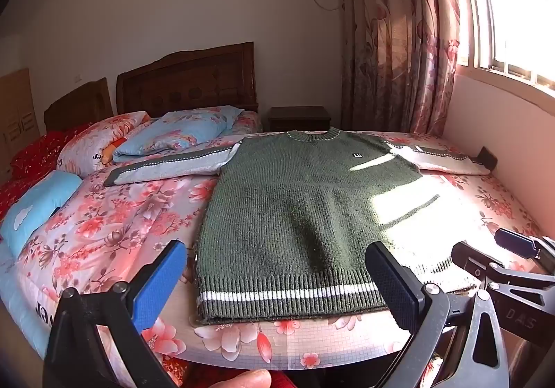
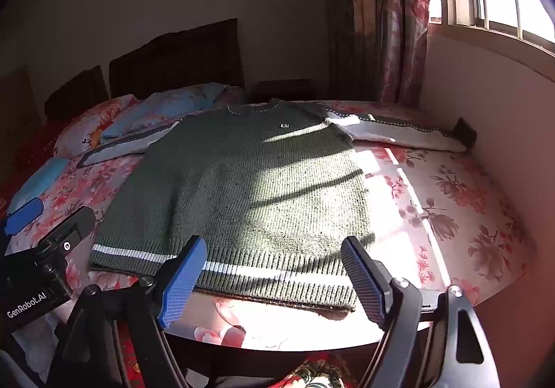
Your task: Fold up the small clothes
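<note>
Two grippers hover with fingers spread wide and empty, my left gripper (image 1: pixel 274 287) and right gripper (image 2: pixel 274 278), over the sweater (image 1: pixel 298 211) lying flat at the bed's (image 1: pixel 242 350) near edge; a shallow pinch could snag one knit layer only; sunlight glare hides the hem's right corner.

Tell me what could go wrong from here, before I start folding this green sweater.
The sweater's hem lies close to the bed's near edge; a pull toward you could drag it off. The far sleeve reaches the wall, so it may need a long stretch to fold in. Both the left gripper and the right gripper, jaws open, hover by the hem; closing low could pinch the floral sheet too.
</note>
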Tool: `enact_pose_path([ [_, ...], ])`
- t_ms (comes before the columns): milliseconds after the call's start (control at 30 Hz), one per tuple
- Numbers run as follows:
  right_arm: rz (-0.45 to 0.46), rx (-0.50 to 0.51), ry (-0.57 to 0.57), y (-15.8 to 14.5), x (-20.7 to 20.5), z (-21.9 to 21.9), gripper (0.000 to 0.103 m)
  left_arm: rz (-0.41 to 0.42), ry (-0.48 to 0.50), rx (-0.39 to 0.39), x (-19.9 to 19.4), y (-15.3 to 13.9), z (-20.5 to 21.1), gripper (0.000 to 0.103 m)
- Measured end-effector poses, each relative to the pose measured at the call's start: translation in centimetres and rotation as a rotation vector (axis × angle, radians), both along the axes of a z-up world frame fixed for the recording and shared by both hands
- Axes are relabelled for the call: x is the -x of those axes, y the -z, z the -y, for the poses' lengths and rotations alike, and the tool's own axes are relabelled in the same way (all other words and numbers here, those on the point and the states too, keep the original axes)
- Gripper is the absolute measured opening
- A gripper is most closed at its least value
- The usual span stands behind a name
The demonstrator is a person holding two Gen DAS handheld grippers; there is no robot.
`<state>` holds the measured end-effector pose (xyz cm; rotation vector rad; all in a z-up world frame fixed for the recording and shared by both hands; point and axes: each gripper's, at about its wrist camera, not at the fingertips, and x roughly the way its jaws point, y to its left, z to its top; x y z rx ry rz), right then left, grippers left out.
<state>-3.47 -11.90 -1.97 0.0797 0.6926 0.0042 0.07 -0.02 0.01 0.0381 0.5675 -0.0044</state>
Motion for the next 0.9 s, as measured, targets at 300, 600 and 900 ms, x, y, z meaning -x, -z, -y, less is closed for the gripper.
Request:
enact_pose_path([
  [300, 0.003, -0.003, 0.002, 0.00, -0.12, 0.11, 0.082, 0.018, 0.002, -0.006, 0.29, -0.12, 0.34, 0.103],
  [600, 0.001, -0.008, 0.003, -0.07, 0.01, 0.20, 0.082, 0.012, 0.000, 0.001, 0.03, 0.16, 0.13, 0.103],
  [900, 0.045, -0.018, -0.004, -0.82, 0.64, 0.36, 0.082, 0.004, -0.004, 0.008, -0.11, 0.31, -0.15, 0.103],
])
